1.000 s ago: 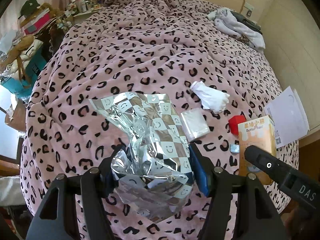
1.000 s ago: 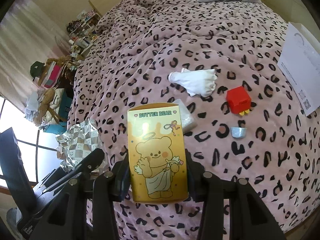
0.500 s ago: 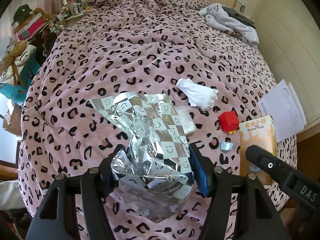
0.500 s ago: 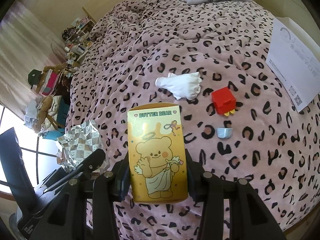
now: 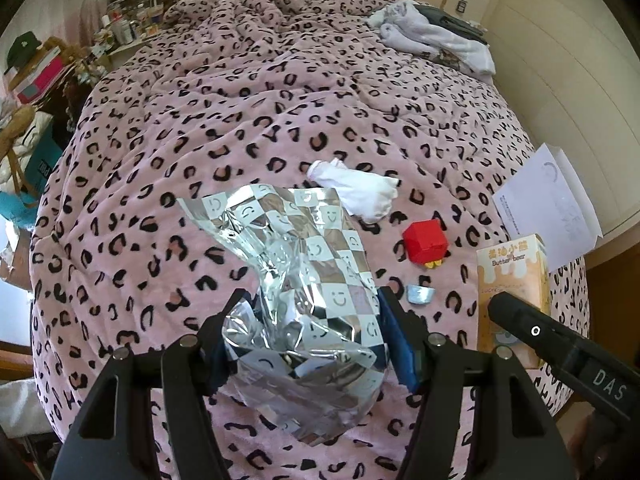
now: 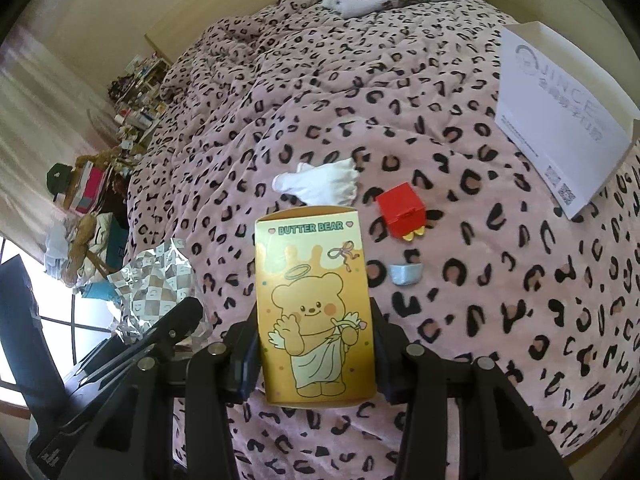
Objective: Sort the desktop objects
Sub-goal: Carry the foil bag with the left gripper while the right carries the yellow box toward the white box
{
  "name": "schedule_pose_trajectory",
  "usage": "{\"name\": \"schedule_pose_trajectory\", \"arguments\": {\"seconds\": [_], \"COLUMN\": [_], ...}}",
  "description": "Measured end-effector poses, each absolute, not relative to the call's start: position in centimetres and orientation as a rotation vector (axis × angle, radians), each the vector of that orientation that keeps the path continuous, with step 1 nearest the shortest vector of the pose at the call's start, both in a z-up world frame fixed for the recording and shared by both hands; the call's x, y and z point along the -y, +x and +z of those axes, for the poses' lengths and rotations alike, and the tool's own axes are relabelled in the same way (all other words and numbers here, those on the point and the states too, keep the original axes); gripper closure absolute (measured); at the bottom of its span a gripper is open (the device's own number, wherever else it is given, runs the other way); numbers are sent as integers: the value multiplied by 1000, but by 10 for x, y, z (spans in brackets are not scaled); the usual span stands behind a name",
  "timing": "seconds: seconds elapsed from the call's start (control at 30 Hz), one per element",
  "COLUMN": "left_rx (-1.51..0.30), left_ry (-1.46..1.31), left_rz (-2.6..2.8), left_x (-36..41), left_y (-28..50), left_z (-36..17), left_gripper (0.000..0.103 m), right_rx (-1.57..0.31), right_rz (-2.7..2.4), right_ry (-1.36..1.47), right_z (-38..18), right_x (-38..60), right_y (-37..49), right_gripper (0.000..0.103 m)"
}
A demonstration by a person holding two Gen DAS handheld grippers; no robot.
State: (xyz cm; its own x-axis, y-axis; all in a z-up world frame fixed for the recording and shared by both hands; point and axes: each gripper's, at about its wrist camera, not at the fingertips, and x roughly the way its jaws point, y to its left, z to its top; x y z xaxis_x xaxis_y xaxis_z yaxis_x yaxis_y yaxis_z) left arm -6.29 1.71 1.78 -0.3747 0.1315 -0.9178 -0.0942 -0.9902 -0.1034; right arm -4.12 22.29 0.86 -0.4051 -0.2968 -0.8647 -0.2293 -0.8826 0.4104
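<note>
On the left, the left gripper (image 5: 310, 330) was pinching the lower part of a crinkled foil bag (image 5: 296, 280), held up above the blanket (image 5: 240, 120) — it looked light, soft and slippery, so a grip low on its bunched body seemed safer than on the thin flat top. On the right, the right gripper (image 6: 314, 354) was clamped on the two sides of a yellow box (image 6: 314, 304) — probably light thin card that would dent if squeezed hard.

One foil bag (image 5: 296, 280), one yellow box (image 6: 316, 304), one red cube (image 6: 401, 209), one white glove (image 6: 324, 182), one white envelope (image 6: 560, 120)
</note>
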Motion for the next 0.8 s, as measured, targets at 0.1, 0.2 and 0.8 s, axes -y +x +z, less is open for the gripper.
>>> {"name": "schedule_pose_trajectory", "arguments": {"seconds": [0.1, 0.2, 0.8], "left_rx": [41, 37, -11], "left_ry": [-1668, -1665, -1636], "left_rz": [2491, 2483, 2426], "left_x": [-27, -36, -96], "left_y": [-64, -65, -71], "left_z": [19, 19, 24], "left_gripper": [39, 39, 39], "right_rx": [763, 778, 818], "right_rz": [-2497, -2506, -2566], "right_ry": [1690, 1690, 1704], "right_z": [8, 8, 9], "right_x": [-233, -242, -293], "right_y": [-40, -39, -29], "right_gripper": [57, 57, 57]}}
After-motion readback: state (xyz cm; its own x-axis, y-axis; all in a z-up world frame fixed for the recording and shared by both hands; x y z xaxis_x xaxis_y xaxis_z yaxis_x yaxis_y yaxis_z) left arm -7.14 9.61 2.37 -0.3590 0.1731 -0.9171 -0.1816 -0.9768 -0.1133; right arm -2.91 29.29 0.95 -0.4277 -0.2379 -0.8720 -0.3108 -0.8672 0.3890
